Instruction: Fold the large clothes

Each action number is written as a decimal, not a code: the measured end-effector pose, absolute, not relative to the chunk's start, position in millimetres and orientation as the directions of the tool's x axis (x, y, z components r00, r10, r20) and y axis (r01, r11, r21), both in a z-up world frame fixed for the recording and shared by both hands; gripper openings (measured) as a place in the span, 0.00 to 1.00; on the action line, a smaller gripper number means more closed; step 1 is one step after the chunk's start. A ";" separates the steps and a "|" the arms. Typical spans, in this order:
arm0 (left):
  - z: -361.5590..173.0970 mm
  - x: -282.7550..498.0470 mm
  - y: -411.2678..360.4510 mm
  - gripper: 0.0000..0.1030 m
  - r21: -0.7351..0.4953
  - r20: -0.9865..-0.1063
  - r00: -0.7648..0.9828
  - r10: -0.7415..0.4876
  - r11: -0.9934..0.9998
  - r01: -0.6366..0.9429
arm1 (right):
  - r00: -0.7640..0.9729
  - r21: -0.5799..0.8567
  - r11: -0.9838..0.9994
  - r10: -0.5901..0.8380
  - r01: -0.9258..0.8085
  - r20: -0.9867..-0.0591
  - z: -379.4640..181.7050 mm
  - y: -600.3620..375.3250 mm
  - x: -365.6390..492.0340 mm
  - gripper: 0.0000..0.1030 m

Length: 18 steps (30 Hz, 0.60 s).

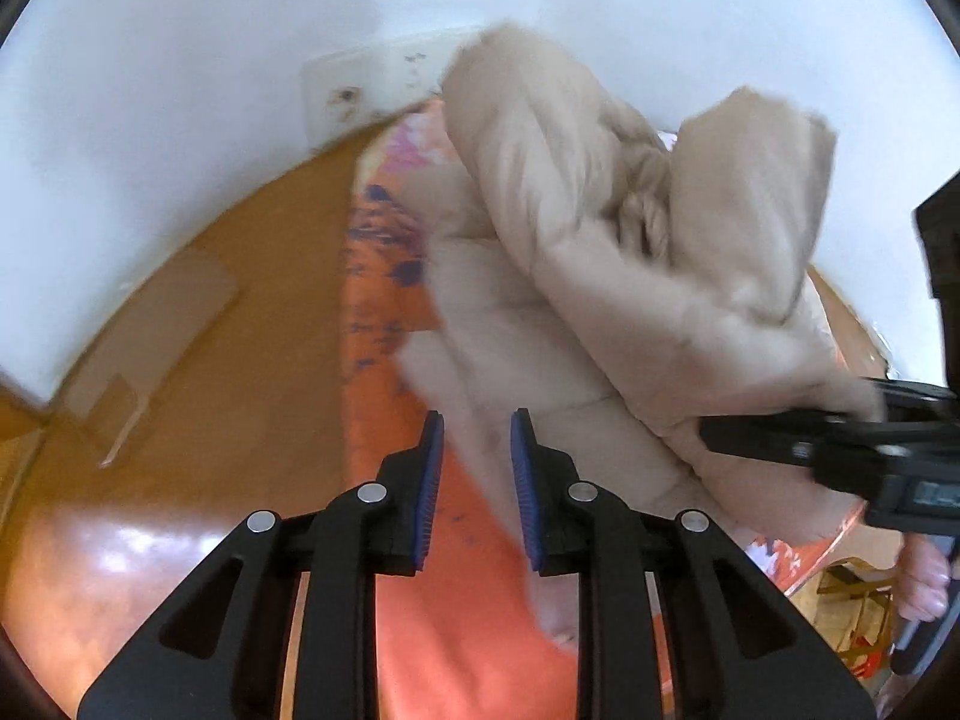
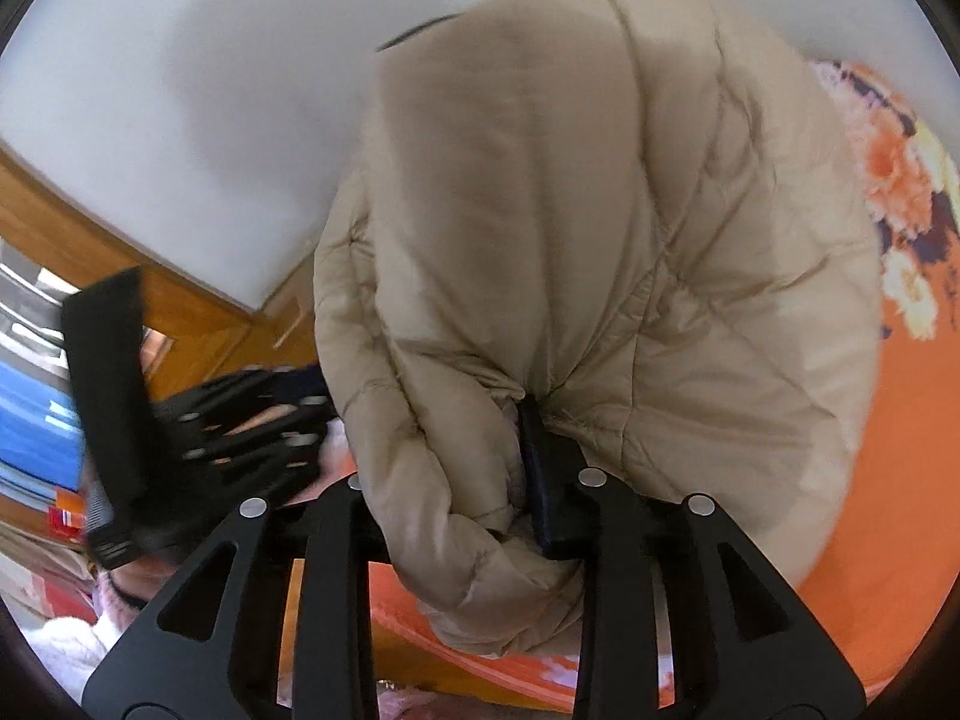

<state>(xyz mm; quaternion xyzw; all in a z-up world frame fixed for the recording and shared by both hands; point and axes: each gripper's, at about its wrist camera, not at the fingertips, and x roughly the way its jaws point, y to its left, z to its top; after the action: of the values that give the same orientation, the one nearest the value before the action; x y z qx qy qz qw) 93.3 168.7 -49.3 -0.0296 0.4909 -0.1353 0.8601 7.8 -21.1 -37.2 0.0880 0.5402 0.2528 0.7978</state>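
The beige puffer jacket (image 1: 600,276) sits bunched on the orange floral blanket (image 1: 384,360), heaped more than folded, with one thick roll reared up toward the white wall behind it.

The right gripper (image 2: 480,468) has a fat wad of quilted fabric stuffed between its fingers, and the jaws are clamped on it. From the left wrist camera that same gripper (image 1: 780,438) reaches in from the jacket's near right edge.

The left gripper (image 1: 477,480) hovers at the jacket's near left edge. A thin flap of beige fabric lies between the blue pads (image 1: 429,492), but they stand narrowly apart and I can't see them pressing on it, so I'd call that side unsecured.

Judging from this, the risk is a lopsided pull. If the right side drags while the left has no real bite, the slick padded cloth could slide out, and the raised roll could flop back over. The blanket beneath the jacket may also get dragged along and rumple.
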 end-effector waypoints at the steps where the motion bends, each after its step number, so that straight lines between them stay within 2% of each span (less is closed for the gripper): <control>1: -48.9 91.4 173.8 0.23 -0.184 -0.835 0.486 -0.259 0.963 0.197 | 0.286 0.390 0.863 0.482 -0.322 -0.828 -40.6 -13.8 8.8 0.30; 5: -50.8 87.9 193.6 0.23 -0.198 -0.830 0.494 -0.259 0.965 0.174 | 0.270 0.331 0.878 0.431 -0.347 -0.861 -52.0 5.8 11.0 0.30; 9: -56.5 91.2 203.7 0.23 -0.220 -0.829 0.491 -0.267 0.963 0.153 | 0.272 0.294 0.885 0.402 -0.362 -0.874 -56.7 15.8 12.2 0.36; 11: -55.6 91.5 203.7 0.23 -0.228 -0.828 0.491 -0.272 0.962 0.148 | 0.277 0.309 0.884 0.413 -0.351 -0.867 -51.9 15.4 9.1 0.41; 13: -51.9 90.6 203.6 0.23 -0.233 -0.822 0.496 -0.280 0.960 0.156 | 0.281 0.338 0.874 0.441 -0.348 -0.852 -46.8 13.6 2.2 0.51; 18: -33.1 75.1 200.2 0.25 -0.218 -0.796 0.536 -0.281 0.959 0.179 | 0.322 0.380 0.847 0.501 -0.371 -0.803 -14.3 2.0 -16.6 0.60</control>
<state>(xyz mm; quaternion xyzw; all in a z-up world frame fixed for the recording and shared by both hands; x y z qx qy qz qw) 75.1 200.2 -33.1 -0.0550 0.4631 -0.1317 0.8748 -16.6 2.0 -14.3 0.0633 0.5165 0.2690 0.8104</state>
